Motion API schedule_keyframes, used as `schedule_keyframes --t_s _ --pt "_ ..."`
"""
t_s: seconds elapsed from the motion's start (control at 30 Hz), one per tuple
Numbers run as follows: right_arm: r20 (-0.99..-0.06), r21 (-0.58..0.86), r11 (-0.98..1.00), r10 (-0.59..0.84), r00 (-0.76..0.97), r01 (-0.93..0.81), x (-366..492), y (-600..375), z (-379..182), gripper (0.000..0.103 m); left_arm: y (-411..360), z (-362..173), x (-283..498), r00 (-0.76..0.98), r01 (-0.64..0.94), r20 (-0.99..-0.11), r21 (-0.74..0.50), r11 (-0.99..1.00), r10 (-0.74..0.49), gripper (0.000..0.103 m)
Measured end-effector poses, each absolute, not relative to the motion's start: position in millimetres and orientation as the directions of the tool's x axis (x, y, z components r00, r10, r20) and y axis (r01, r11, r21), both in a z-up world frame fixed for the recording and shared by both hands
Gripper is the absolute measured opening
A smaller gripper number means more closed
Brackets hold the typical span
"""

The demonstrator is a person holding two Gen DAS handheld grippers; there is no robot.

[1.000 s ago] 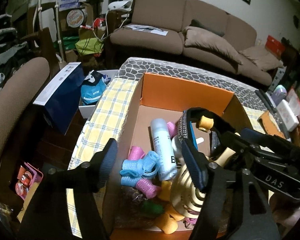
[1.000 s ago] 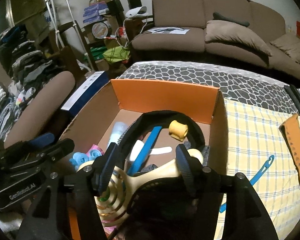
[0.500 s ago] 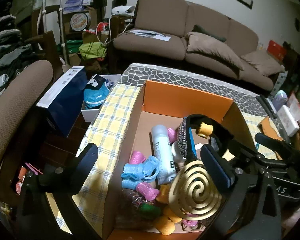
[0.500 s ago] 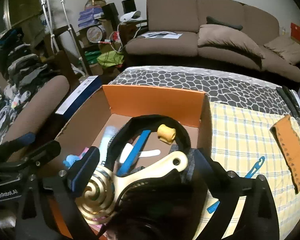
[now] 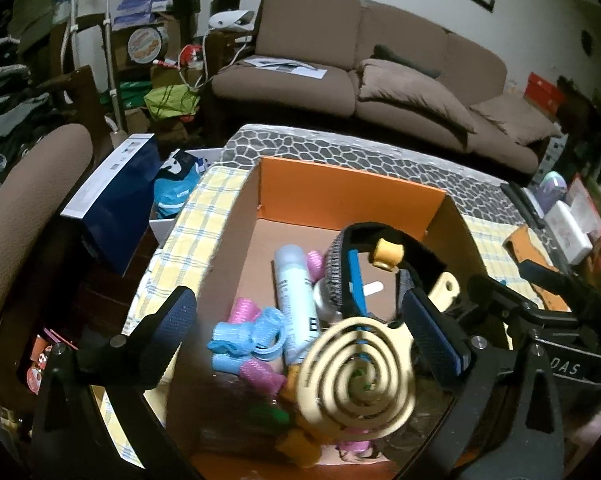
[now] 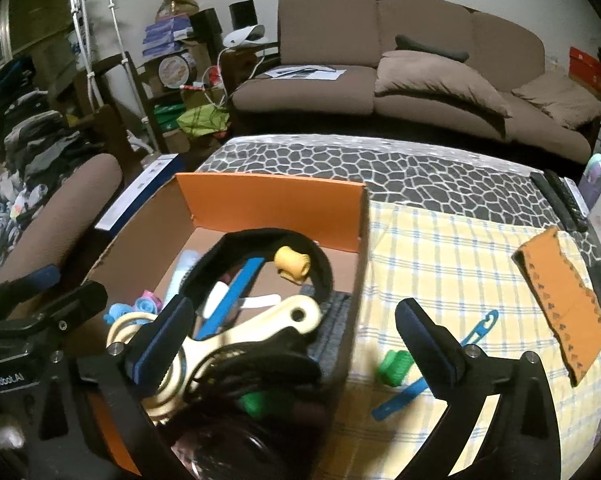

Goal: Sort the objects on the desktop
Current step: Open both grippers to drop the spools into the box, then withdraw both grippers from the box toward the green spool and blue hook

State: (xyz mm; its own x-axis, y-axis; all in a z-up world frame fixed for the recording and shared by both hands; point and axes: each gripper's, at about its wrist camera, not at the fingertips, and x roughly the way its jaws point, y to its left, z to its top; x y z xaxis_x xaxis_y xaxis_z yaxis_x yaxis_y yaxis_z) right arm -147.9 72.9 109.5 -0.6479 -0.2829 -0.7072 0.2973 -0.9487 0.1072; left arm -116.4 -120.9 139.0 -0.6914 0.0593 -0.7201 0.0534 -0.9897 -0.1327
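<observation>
An open orange cardboard box [image 5: 352, 196] [image 6: 268, 208] stands on the yellow checked cloth. It holds a cream spiral-headed brush [image 5: 360, 376] [image 6: 236, 332], a black headband [image 5: 404, 240] [image 6: 260, 240], a white spray bottle [image 5: 296, 300], pink and blue hair rollers [image 5: 248, 340] and a yellow roller [image 6: 292, 268]. My left gripper [image 5: 304, 328] is open over the box. My right gripper [image 6: 296, 332] is open over the box's right wall; the brush handle lies free by its left finger. A green roller [image 6: 394, 366] and a blue comb-like strip [image 6: 432, 364] lie on the cloth to the right.
An orange pouch [image 6: 560, 300] lies at the right of the cloth, with remotes [image 6: 560, 200] beyond. A brown sofa [image 6: 400, 68] stands behind the table. A navy box [image 5: 116, 200] and a brown chair arm [image 5: 20, 208] are left of the table.
Both grippers have opened wide. The right gripper let go of the brush, which now lies loose in the box. The right view has shifted right, showing the green roller on the cloth.
</observation>
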Motion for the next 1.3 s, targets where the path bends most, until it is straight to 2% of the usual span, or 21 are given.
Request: schedule_keyframes --t_s 0.4,0.9,1.3 --pt "-0.701 0.105 -0.965 -0.242 -0.670 0.239 -143.3 130.2 118.5 0.102 -59.9 142.1 -117.2 -0.682 -0.056 -0.717 -0.146 -0.988 0.145 0.103" --pt "-0.694 0.155 -0.977 -0.214 -0.687 0.148 -139.3 209.9 124.5 0.102 36.0 148.5 -126.2 -0.646 -0.219 -0.747 -0.016 -0.976 0.157 0.103" --pt "-0.716 0.191 -0.970 -0.242 -0.655 0.150 -144.1 252.1 103.4 0.101 42.5 154.4 -134.6 -0.628 -0.184 -0.753 -0.102 -0.978 0.197 0.103"
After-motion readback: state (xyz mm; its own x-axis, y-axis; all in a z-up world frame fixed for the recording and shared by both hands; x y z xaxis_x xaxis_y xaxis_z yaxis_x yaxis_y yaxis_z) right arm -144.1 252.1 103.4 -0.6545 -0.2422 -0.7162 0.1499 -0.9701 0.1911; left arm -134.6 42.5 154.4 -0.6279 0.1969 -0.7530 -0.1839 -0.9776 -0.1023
